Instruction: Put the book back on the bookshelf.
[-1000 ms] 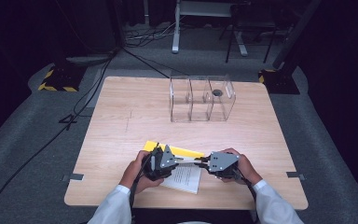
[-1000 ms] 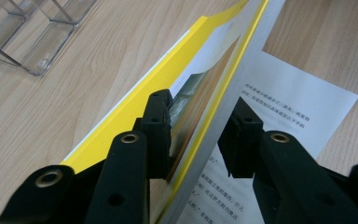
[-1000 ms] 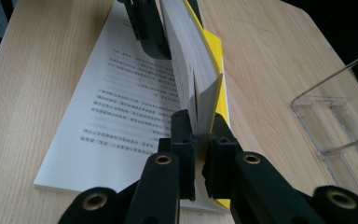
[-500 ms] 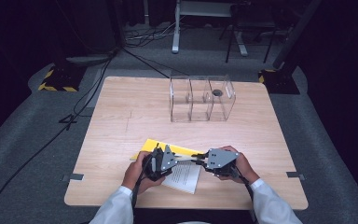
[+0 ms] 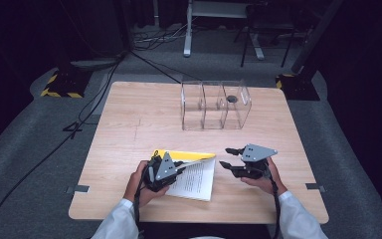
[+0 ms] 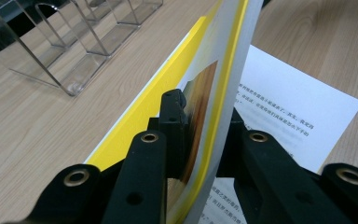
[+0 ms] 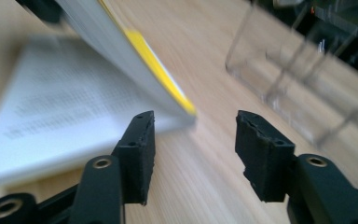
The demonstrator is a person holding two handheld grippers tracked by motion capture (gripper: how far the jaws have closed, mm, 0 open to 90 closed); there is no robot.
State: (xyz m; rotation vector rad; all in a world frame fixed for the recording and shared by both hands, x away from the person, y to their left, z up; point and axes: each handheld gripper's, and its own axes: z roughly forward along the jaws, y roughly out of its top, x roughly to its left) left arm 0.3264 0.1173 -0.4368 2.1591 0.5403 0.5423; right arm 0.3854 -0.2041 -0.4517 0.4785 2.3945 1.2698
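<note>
A thin booklet point(image 5: 195, 180) with a yellow cover lies open near the table's front edge, its white printed page point(image 6: 289, 109) facing up. My left gripper point(image 5: 175, 168) is shut on the yellow cover point(image 6: 226, 65), which it holds raised and tilted over the page. The left gripper point(image 6: 200, 114) has one jaw on each side of the cover. Just right of the booklet, my right gripper point(image 5: 227, 157) stands open and holds nothing. In the right gripper view the open jaws point(image 7: 193, 140) point at the lifted cover's corner point(image 7: 168, 88), a little short of it.
A clear acrylic box point(image 5: 216, 104) with three compartments stands at the table's far middle, a small dark object point(image 5: 232, 98) in its right compartment. The box point(image 7: 303, 79) lies ahead and right of the right gripper. Bare wood point(image 5: 139, 124) surrounds the booklet.
The right gripper has drawn back to the right, away from the left gripper and the cover's edge, and now stands open. The left gripper still holds the cover raised.
</note>
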